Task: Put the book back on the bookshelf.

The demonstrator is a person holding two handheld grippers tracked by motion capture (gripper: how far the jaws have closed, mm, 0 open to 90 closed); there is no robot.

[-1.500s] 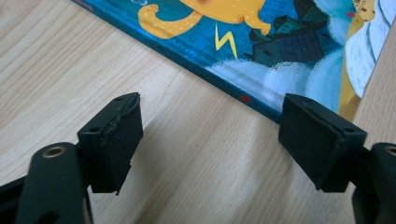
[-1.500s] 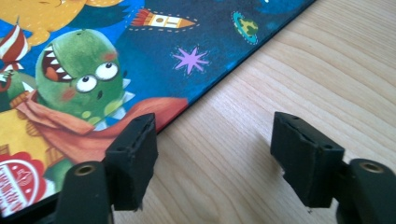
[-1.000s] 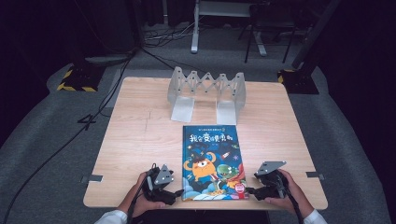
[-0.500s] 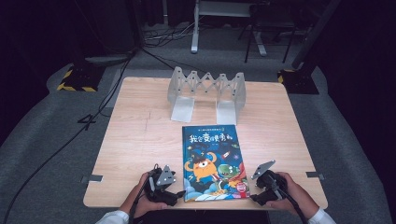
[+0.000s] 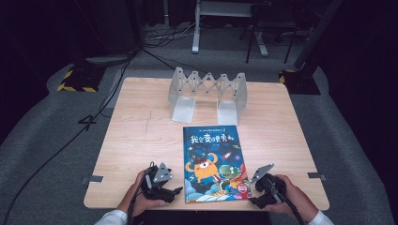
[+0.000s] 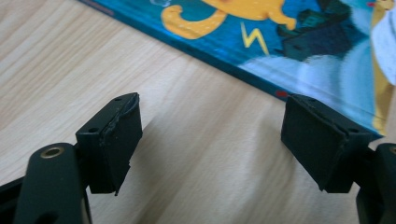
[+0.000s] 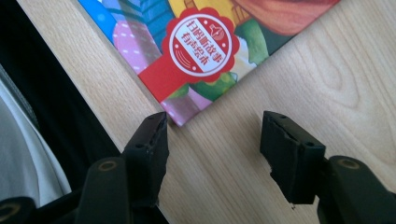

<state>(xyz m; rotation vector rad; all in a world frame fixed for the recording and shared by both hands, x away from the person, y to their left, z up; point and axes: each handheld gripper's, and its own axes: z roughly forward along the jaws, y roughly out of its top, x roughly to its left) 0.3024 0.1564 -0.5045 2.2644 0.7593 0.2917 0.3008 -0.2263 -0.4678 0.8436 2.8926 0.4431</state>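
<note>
Your right hand-held gripper [image 7: 212, 149] is closing in on the book's [image 5: 213, 161] near right corner, jaws narrowing but gripping nothing yet. Your left hand-held gripper [image 6: 210, 140] is waiting wide open just beside the book's left edge. You're lining up a pickup: next, slide a jaw under that corner. Farther off, the rack [image 5: 209, 89] is standing on the counter [image 5: 136, 136].

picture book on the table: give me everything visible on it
The picture book is a thin, glossy-covered children's book, closed and lying flat, cover up, on the wooden table near its front edge. The blue cover carries Chinese title characters, an orange monster, a green dinosaur and a red seal sticker at the lower right corner. The left claw sits beside its spine edge, the right claw at the sticker corner; neither grips it.
</note>
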